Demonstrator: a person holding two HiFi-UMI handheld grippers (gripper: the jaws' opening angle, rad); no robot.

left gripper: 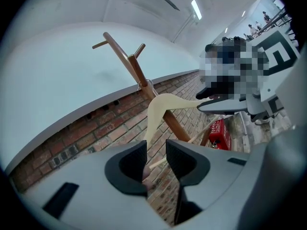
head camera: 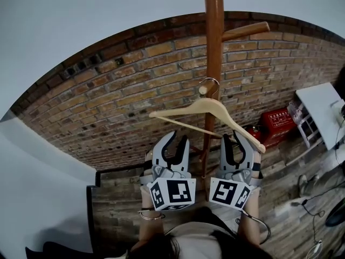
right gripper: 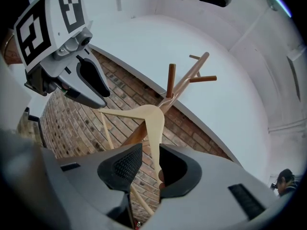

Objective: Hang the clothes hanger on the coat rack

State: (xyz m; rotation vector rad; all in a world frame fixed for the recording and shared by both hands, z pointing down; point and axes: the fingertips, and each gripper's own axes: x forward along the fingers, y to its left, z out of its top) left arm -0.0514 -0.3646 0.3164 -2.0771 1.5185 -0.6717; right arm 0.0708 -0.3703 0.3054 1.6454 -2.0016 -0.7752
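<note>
Clothes hanger [head camera: 205, 108]: hook looped over a low peg of the coat rack [head camera: 213, 36], apparently hung; left gripper [head camera: 179, 136] released just beneath it, right gripper [head camera: 230, 136] spread loosely round one hanger arm, likely steadying any swing.

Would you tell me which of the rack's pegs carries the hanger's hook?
The lowest peg, pointing at the head camera; the higher pegs are bare.

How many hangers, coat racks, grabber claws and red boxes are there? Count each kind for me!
clothes hanger: 1
coat rack: 1
grippers: 2, the left gripper and the right gripper
red box: 1
Total: 5
</note>
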